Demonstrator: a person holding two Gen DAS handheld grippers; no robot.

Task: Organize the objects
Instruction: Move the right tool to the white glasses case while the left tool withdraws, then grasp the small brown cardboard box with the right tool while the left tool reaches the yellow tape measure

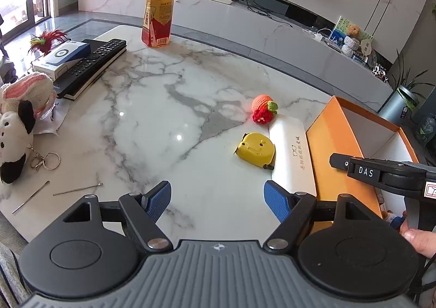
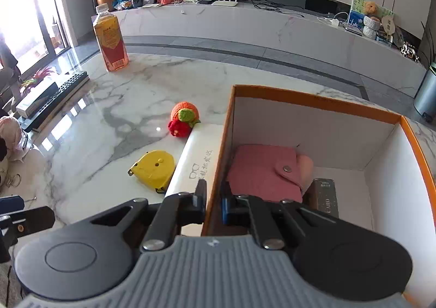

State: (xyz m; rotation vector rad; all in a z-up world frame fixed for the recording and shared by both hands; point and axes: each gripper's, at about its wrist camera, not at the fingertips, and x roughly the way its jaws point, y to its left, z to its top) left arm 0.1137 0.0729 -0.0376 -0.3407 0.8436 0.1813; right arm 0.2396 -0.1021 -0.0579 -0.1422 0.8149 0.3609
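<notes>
Marble, white with grey veins, makes up the table (image 1: 169,106) that carries everything. Next in size is the orange box (image 2: 313,102) with white inner walls at the table's right side; the right claw's body cuts off its near end, and the left-wrist view shows only its outer wall and part of the inside. Inside lie a pink wallet (image 2: 261,171) with a snap flap and, to its right, a dark card case (image 2: 325,196), its lower part hidden behind the claw.

Alongside the box's left wall lies a white glasses case (image 2: 196,160), touching or just beside it; which cannot be told. The right claw (image 2: 214,205) straddles that wall, one finger outside and one inside, closed on the cardboard. The left claw (image 1: 218,199) hovers over bare marble with its blue pads spread wide and nothing between them.

A tea bottle (image 1: 158,12) stands upright at the far edge. A black remote (image 1: 92,62) lies on a dark book beside a blue-and-white carton (image 1: 60,58). Plush toys (image 1: 19,117) at the left edge are cut off by the frame. A yellow tape measure (image 1: 256,148) rests just left of the glasses case, a knitted strawberry (image 1: 264,109) sits at that case's far end, and two thin metal picks (image 1: 77,189) lie near the front.
</notes>
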